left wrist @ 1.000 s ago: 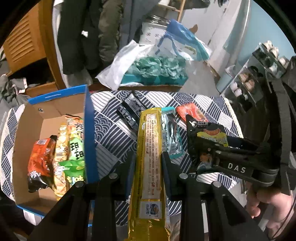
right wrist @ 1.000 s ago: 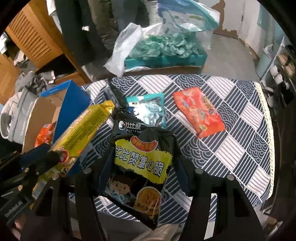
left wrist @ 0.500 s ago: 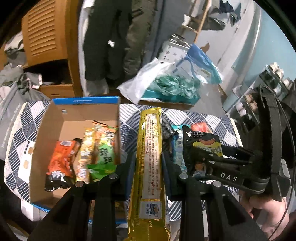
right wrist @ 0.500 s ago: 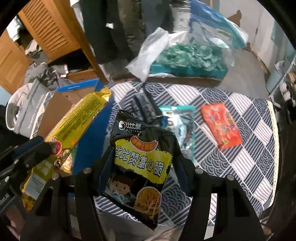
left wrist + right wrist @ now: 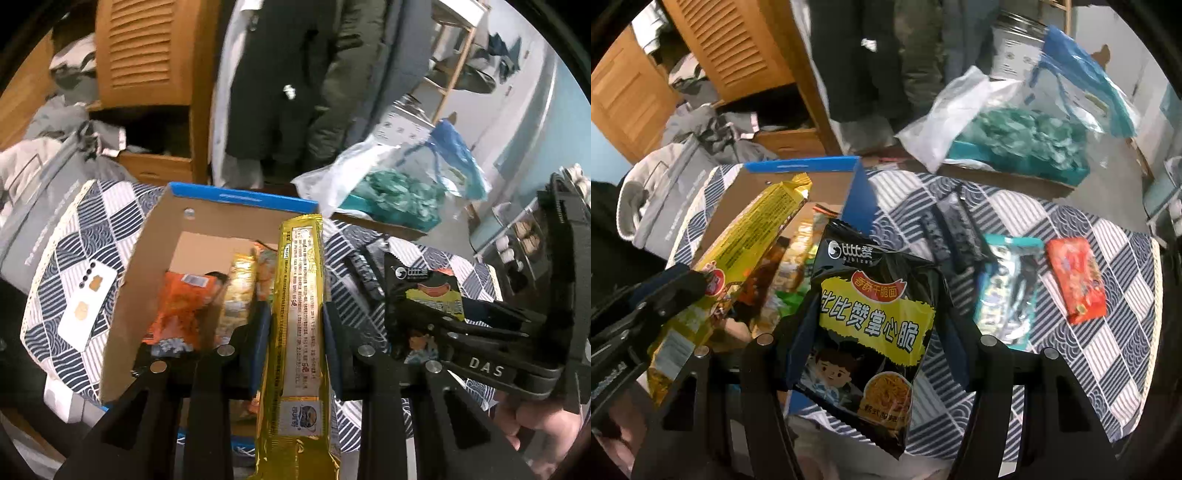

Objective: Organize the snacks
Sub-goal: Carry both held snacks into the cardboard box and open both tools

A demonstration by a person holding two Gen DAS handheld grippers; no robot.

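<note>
Grippers both carry snacks toward the cardboard box (image 5: 147, 258): the left gripper (image 5: 297, 332), clenched on a long gold packet (image 5: 299, 314) pointing lengthwise over the box, is nearer, while the right gripper (image 5: 875, 332) grasps a black noodle-snack bag (image 5: 871, 325) beside its blue wall.

This is a lived-in room of a home, likely a bedroom or entry corner. Dark coats (image 5: 295, 85) hang along the top centre of the left wrist view, beside an orange-brown wooden wardrobe with louvred doors (image 5: 144, 51) at upper left. Crumpled grey clothes (image 5: 701, 129) lie heaped at the left. A shoe rack (image 5: 517, 243) stands at the right edge, and a blue-and-white patterned tablecloth (image 5: 1089, 332) covers the table.
</note>
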